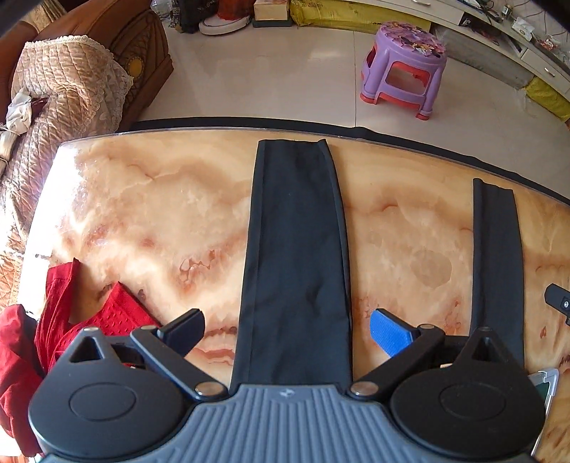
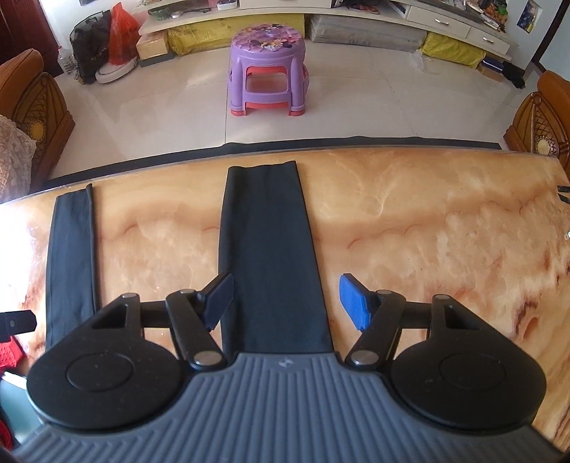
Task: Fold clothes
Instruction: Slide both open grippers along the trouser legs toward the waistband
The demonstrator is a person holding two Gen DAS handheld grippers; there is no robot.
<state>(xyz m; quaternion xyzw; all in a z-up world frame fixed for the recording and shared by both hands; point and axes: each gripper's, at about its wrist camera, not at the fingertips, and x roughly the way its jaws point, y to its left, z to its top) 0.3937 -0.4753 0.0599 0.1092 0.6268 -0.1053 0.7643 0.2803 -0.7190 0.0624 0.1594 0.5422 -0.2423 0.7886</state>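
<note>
A living room with pale floor tiles lies beyond a marble-patterned table (image 1: 149, 213), and a purple plastic stool (image 2: 267, 64) stands on the floor past the table's far edge. Spread flat on the table is a pair of black trousers, its two legs running away toward the far edge and well apart from each other. The left trouser leg (image 1: 295, 249) lies under the left gripper (image 1: 286, 329), whose jaws are spread wide on either side of the cloth with neither pad touching it. The right trouser leg (image 2: 270, 256) lies under the right gripper (image 2: 286, 301); its jaws also stand apart, the left pad close to the cloth's edge, though whether it brushes the fabric is hard to say from this angle. Both grippers point steeply down at the tabletop. A red garment (image 1: 67, 320) sits crumpled at the table's near left corner, beside the left gripper. On the floor along the far wall, a black bag (image 2: 89, 46) and a red bag (image 2: 123, 34) stand next to each other; what they hold cannot be seen.
</note>
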